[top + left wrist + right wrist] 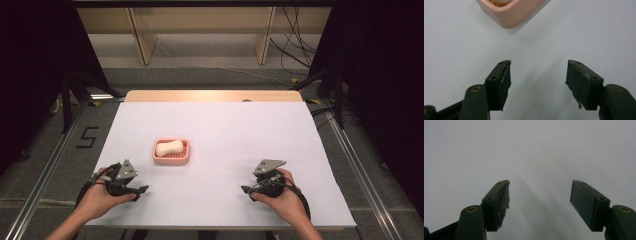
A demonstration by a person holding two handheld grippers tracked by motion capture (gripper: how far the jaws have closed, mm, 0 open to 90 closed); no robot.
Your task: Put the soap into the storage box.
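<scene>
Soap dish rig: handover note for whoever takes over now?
Left tool: jaws open, nothing between them, near the table's front left, short of the dish.
Right tool: jaws open, empty, front right, over bare white surface.
Pink soap dish: left of centre, with the cream soap bar lying in it.
Done: soap sits in the dish, neither tool touching it.
Left: unclear from here; the left tool is the nearer to the dish.

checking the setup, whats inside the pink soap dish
A cream oval bar of soap lies inside the pink ridged plastic soap dish. The dish floor beneath the bar is covered.
</scene>
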